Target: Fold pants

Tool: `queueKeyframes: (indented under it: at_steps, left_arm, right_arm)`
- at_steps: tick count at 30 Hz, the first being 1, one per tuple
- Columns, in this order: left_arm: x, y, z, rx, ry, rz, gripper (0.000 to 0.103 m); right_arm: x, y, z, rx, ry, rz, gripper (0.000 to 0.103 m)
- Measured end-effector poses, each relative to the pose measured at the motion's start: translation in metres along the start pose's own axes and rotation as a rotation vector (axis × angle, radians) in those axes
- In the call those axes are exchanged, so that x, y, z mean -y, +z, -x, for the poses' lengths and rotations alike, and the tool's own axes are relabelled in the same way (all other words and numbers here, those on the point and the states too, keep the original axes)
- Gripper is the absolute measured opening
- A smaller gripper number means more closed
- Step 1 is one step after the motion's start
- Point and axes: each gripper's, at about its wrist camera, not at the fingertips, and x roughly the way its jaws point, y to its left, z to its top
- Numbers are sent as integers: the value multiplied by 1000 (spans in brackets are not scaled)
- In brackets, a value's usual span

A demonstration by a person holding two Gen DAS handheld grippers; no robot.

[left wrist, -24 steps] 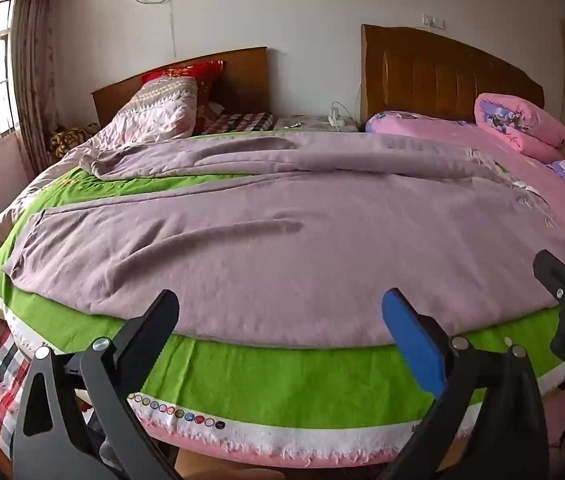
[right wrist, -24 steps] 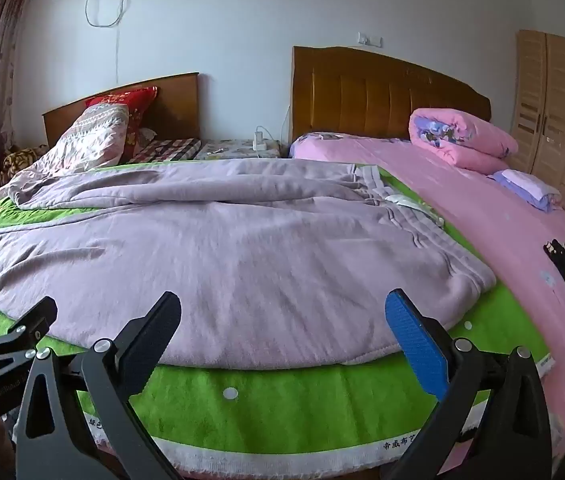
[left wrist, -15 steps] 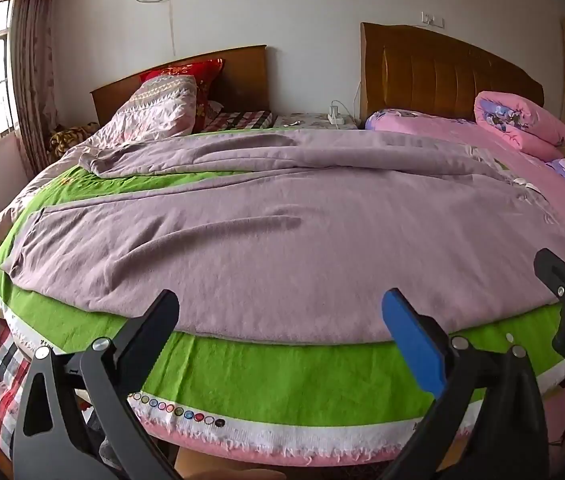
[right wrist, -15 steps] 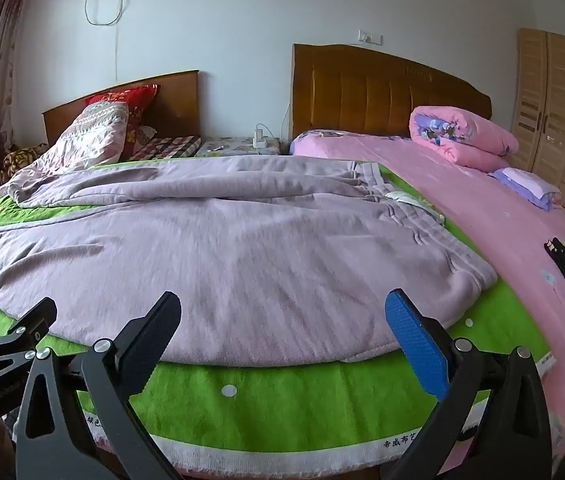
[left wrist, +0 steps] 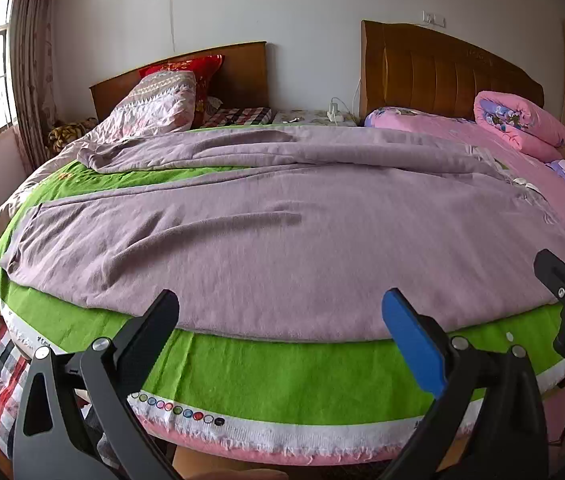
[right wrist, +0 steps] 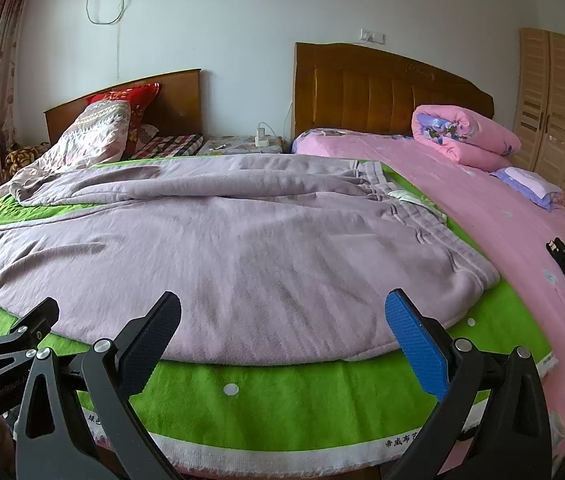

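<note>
Pants (left wrist: 282, 240) in a dusty mauve knit lie spread across the bed, on top of a green blanket (left wrist: 282, 376) that serves as my working surface. They run sideways to me: the ribbed waistband (right wrist: 434, 236) sits at my right, near where the green meets the pink bedspread (right wrist: 522, 232), and the legs stretch away to my left. The near leg lies fairly flat with soft creases; the far leg (left wrist: 210, 152) is rumpled and bunched toward the pillows (left wrist: 158, 104). Laid out lengthwise like this, the garment offers me one long near edge to grab, which I judge is why I stand at the foot of the bed facing it.

My left claw (left wrist: 280, 330) hangs just short of that near edge, toward the leg end, fingers spread wide apart with nothing between them. My right claw (right wrist: 282, 328) hovers the same way nearer the waistband, also fully apart and empty. Both tilt downward at the fabric but neither touches it. In each view the other claw shows at the frame's side, so the two sit side by side, spaced along the edge.

Folding has not begun, as far as I can judge. Holding both claws wide seems meant to let them slip over the thick knit edge at two points, so the near leg can be lifted evenly over the far one.
</note>
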Motion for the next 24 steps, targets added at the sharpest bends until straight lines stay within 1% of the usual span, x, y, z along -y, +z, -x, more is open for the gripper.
queueKeyframes:
  at_steps: [24]
  left_arm:
    - [-4, -2, -2, -14, -6, 17, 101]
  right_arm:
    - [-2, -5, -2, -10, 4, 0, 99]
